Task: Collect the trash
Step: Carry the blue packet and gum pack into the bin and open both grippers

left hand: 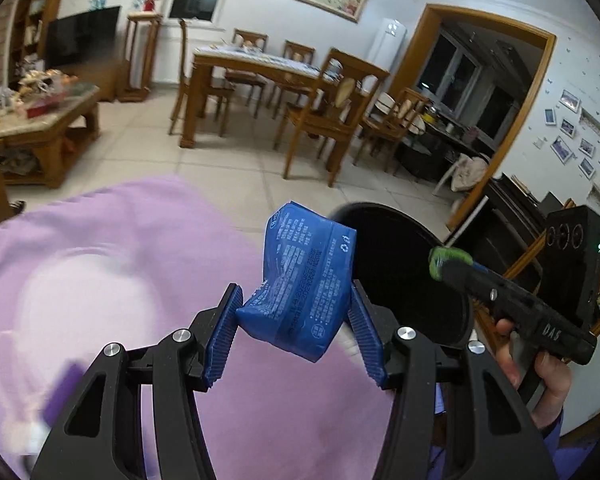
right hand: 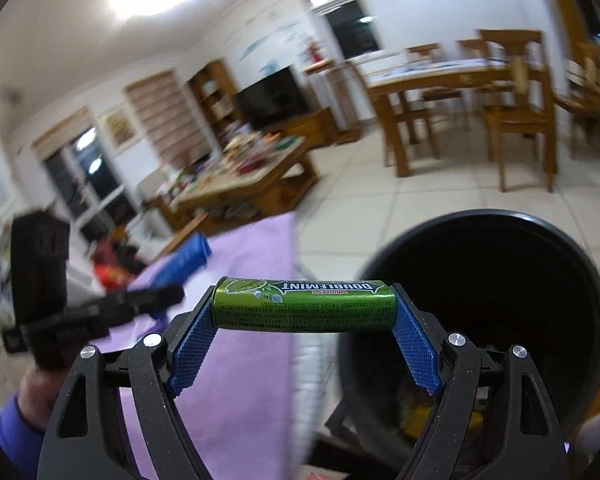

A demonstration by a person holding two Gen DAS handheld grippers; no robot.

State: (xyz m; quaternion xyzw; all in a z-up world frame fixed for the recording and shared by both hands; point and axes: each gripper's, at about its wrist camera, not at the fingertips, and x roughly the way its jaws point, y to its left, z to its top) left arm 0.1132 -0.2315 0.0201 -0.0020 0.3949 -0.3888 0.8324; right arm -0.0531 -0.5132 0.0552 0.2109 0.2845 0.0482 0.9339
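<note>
While left claw (left hand: 296,328) clamps crumpled blue plastic wrapper (left hand: 304,288), right claw (right hand: 304,332) clamps green gum pack (right hand: 304,306) crosswise; round black bin (right hand: 540,232) at 2 o'clock.

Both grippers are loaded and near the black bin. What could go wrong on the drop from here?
1. The left gripper pinches the crumpled blue wrapper only at its lower part; it could slip onto the purple cloth short of the black bin.
2. The right gripper grips the green Doublemint gum pack by its ends; released before it is over the bin's opening, it may hit the rim and roll away.
</note>
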